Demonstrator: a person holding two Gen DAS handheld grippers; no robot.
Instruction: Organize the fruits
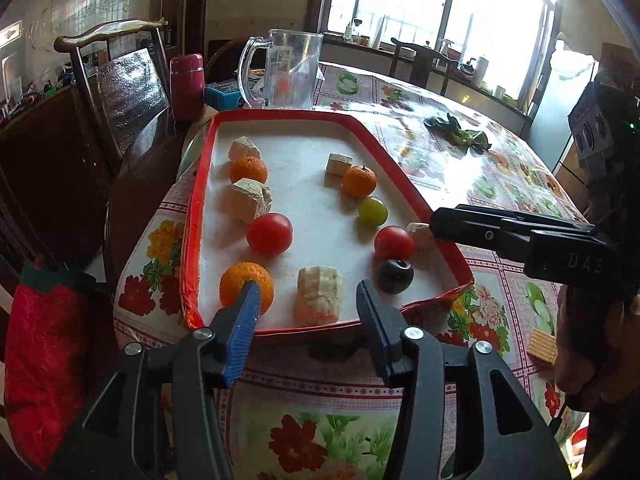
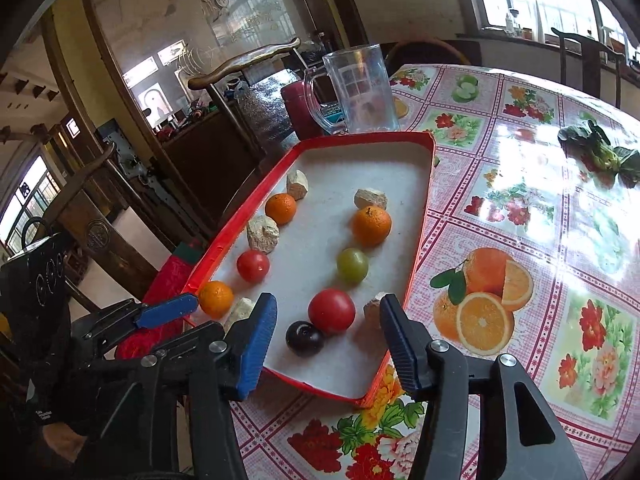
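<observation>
A red-rimmed tray [image 1: 200, 200] [image 2: 424, 216] holds two rows of fruit with pale chunks between them. The left row has an orange [image 1: 248, 170], a tomato [image 1: 269, 234] and a near orange [image 1: 246, 288]. The right row has an orange [image 1: 359, 181], a green fruit [image 1: 372, 211], a tomato [image 2: 331, 310] and a dark plum [image 2: 304, 338]. My left gripper [image 1: 307, 292] is open over the tray's near edge, a pale chunk [image 1: 318, 296] beyond it. My right gripper [image 2: 328, 304] is open above the tomato and plum, pads touching neither.
A glass pitcher [image 1: 288, 70], a maroon flask [image 1: 187, 86] and a blue box [image 1: 224, 94] stand behind the tray. Leafy greens [image 1: 460, 134] and a wafer [image 1: 542, 346] lie on the flowered tablecloth. A wooden chair [image 1: 120, 80] and red bag [image 1: 44, 360] are at the left.
</observation>
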